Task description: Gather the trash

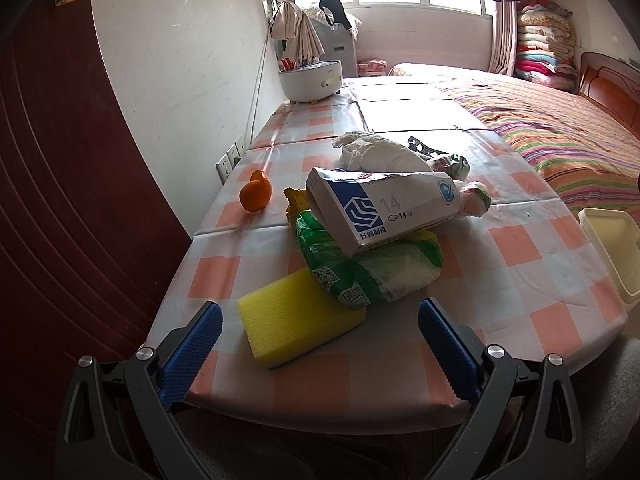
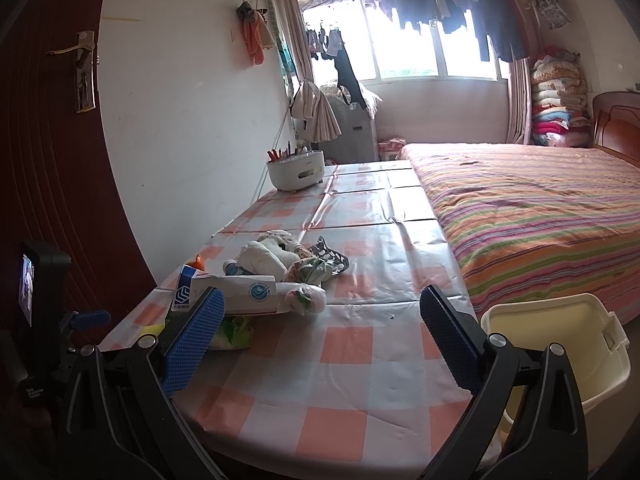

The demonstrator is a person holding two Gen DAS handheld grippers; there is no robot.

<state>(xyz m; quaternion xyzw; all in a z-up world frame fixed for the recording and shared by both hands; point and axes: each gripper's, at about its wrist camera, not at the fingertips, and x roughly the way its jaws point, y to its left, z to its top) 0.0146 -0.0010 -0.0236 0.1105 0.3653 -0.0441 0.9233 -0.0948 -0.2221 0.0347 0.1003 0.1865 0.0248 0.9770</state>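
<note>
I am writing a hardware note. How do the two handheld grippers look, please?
Both look alike. The left gripper and right gripper have black angular linkage arms with silver round bolts. Each finger carries a blue pad with a fine ribbed texture. The right wrist view also shows the left unit's black body with a small lit screen.

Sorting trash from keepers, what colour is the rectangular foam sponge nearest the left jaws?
Bright yellow foam sponge, clearest in the left wrist view.

Two oranges (image 1: 255, 194) near the wall, white organiser tub (image 1: 310, 80) at table's (image 1: 520, 264) far end; striped bed (image 1: 560, 128) alongside
</note>
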